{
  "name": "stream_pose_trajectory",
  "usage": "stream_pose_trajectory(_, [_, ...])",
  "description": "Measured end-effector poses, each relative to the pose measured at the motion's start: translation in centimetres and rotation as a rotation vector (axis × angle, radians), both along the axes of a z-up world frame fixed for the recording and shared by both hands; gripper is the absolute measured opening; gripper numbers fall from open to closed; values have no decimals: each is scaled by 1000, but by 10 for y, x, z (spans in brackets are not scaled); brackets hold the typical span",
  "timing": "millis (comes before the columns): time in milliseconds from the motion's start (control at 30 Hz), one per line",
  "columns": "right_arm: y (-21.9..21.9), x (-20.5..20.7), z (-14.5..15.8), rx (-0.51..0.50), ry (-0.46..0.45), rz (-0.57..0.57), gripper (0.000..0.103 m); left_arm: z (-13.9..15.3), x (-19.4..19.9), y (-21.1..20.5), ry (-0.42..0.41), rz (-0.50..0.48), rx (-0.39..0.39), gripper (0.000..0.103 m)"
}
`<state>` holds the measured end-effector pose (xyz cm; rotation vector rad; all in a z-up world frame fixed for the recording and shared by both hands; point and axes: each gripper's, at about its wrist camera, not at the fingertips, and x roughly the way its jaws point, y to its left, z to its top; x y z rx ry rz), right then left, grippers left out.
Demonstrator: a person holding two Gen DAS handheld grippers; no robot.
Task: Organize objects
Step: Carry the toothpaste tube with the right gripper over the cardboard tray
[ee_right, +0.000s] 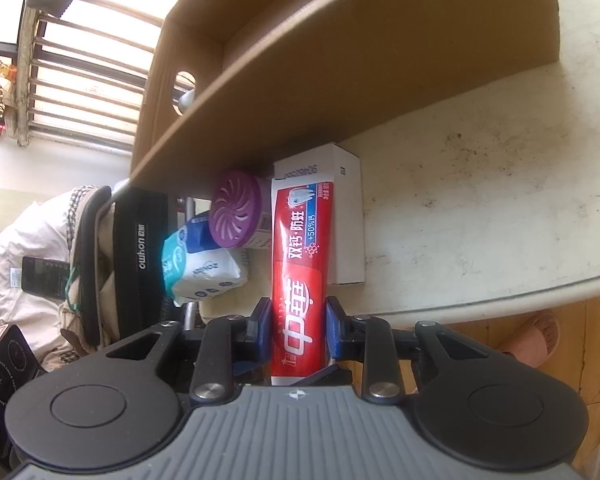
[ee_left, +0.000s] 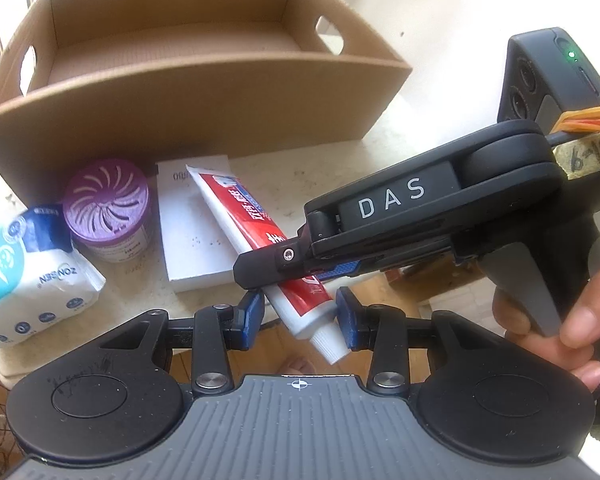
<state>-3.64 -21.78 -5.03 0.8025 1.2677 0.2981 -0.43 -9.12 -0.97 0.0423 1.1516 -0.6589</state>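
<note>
A red and white toothpaste tube (ee_left: pixel 236 216) slants over a white box (ee_left: pixel 192 224) on the table. My right gripper (ee_right: pixel 298 330) is shut on the tube (ee_right: pixel 300 264) at its middle; it also shows from the side in the left wrist view (ee_left: pixel 296 276). My left gripper (ee_left: pixel 300 316) is open, its blue pads either side of the tube's cap end, not pressing it. A purple air freshener (ee_left: pixel 106 210) and a tissue pack (ee_left: pixel 32 272) sit left of the white box. An empty cardboard box (ee_left: pixel 172 52) stands behind them.
The table edge (ee_right: pixel 480 304) runs close to the grippers, with wooden floor and a pink slipper (ee_right: pixel 536 340) below. A chair with a bag and clothes (ee_right: pixel 112 264) stands at the left. A barred window (ee_right: pixel 80 60) is behind.
</note>
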Motion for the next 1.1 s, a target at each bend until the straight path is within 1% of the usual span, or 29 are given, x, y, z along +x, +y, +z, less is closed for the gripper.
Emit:
stream_pose_trajectory(267, [2,-3,30,7,-32,-35,31,34,-9,2,-38,-21,-6,38])
stream_pose_trajectory(367, [2,-5,47,15,-46,-50,31,53,-11,4,-60,-28,-12,38])
stream_pose_trajectory(533, [4,-6,89,20,-86,-62,31,97,-15,8,-113,-36,-29,38])
stream_pose_trajectory(700, [10,-6,140,10,-142,-68,31,146,-22,13,-191,-56,-31,38])
stream_pose_trajectory(833, [15,-7,178,4,-189,-78,31,180,-26,20,-245,-67,-43,38])
stream_pose_trajectory(967, [16,-10,206,1,-232,-94,31,198,-25,17,-265,-60,-70,38])
stream_pose_trajectory(1100, [7,-5,219,23,-241,-108,31,206,-20,13,-258,-43,-90,38])
